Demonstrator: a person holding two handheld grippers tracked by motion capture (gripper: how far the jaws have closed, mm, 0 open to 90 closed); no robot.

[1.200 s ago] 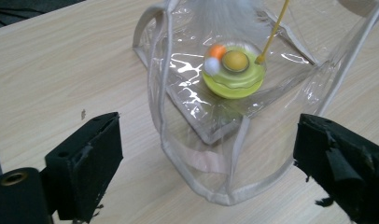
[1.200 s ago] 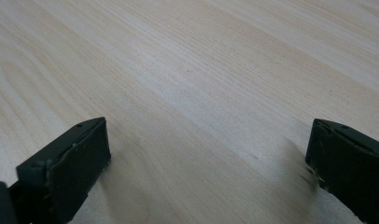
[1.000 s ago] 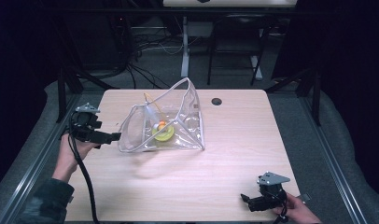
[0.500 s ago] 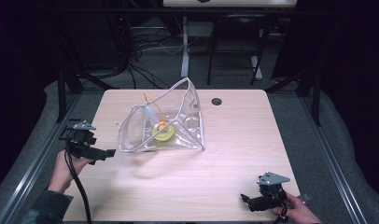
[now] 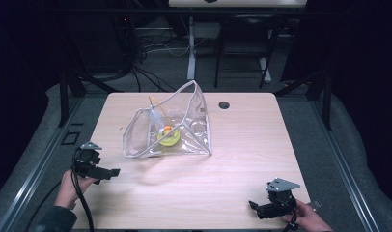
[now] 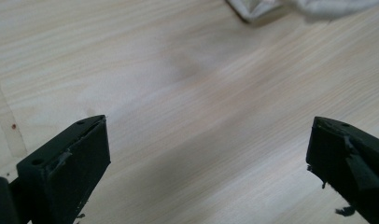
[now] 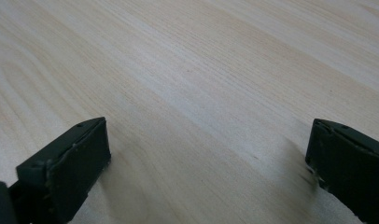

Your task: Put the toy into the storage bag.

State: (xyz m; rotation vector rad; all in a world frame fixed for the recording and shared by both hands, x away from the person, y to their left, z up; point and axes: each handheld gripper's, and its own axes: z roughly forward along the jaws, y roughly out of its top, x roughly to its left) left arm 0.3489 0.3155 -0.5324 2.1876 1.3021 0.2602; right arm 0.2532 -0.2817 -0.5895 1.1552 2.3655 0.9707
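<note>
Both grippers are idling with fingers wide: the left gripper (image 5: 95, 166) near the left edge beside the clear plastic pouch (image 5: 167, 128), the right gripper (image 5: 273, 205) waiting at the near-right corner of the pale wooden surface (image 5: 242, 145).

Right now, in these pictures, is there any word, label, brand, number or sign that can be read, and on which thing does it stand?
None can be read.
Clear plastic pouch: no print visible on it.
Yellow round thing inside the pouch: too small to tell if it bears any text.
Table: plain wood grain, no markings; the dark round spot near its far edge carries no text.
Left gripper and right gripper: no label visible.
</note>
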